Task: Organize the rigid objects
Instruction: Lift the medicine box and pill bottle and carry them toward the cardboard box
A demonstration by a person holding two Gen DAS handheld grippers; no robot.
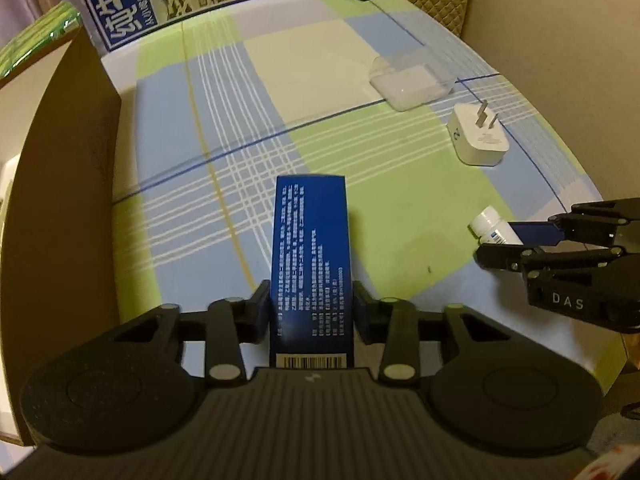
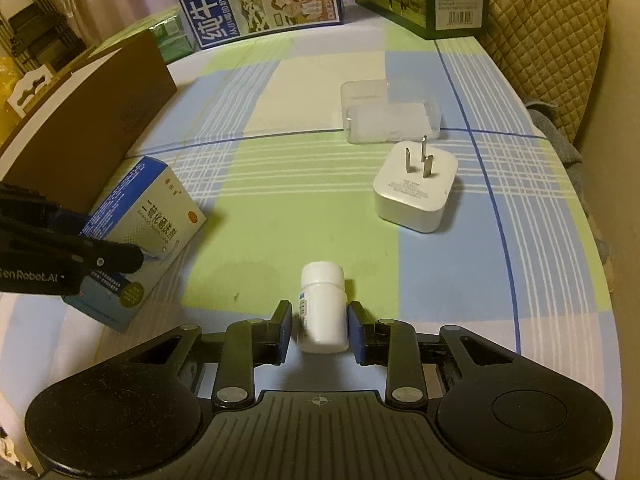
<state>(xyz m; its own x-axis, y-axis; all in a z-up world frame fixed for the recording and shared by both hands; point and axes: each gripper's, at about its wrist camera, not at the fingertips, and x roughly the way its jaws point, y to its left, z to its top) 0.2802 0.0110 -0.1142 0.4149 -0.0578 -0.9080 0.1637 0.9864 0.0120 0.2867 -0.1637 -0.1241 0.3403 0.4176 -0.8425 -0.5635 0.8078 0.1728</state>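
Clamping the blue box (image 1: pixel 310 264) by its narrow sides, the left gripper (image 1: pixel 311 304) is keeping it upright; the right gripper (image 2: pixel 320 330) is standing narrowly around the white bottle (image 2: pixel 323 306), pads not clearly touching, near the table (image 2: pixel 540 200) front edge.

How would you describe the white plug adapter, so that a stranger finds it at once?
On the checked tablecloth, look just in front of the clear plastic case. The white plug adapter is a rounded cube, the only thing with two metal prongs pointing up.
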